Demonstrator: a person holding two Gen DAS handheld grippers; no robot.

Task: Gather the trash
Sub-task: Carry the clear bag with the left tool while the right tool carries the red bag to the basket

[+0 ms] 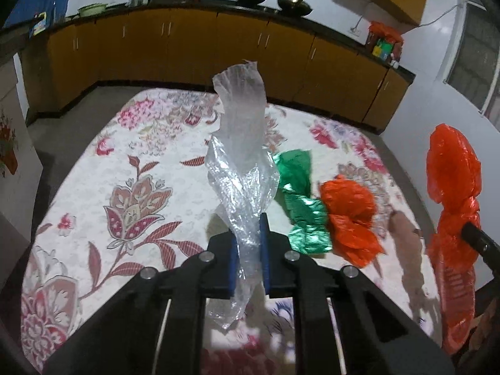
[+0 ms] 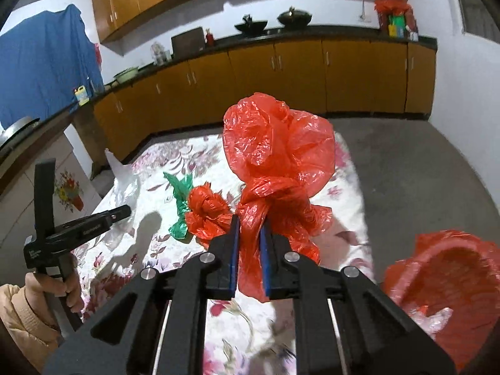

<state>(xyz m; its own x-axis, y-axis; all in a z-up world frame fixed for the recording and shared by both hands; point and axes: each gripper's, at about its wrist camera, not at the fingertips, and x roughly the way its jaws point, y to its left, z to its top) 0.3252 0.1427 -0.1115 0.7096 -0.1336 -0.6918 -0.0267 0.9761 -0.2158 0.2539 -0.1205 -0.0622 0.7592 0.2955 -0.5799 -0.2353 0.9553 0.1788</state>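
My left gripper [image 1: 249,228] is shut on a clear plastic bag [image 1: 242,156] and holds it upright above the floral tablecloth [image 1: 125,162]. My right gripper [image 2: 250,228] is shut on a large red plastic bag [image 2: 278,150], also lifted; it shows at the right of the left wrist view [image 1: 453,187]. A crumpled green plastic bag [image 1: 300,200] and a smaller red plastic bag [image 1: 350,215] lie side by side on the cloth; they also show in the right wrist view, the green plastic bag [image 2: 179,206] and the smaller red plastic bag [image 2: 206,215].
A red bin lined with a red bag [image 2: 450,284] stands low at the right, with clear plastic inside. Orange cabinets [image 1: 187,50] under a dark counter with woks [image 1: 293,4] run behind. Grey floor [image 2: 406,172] lies right of the cloth.
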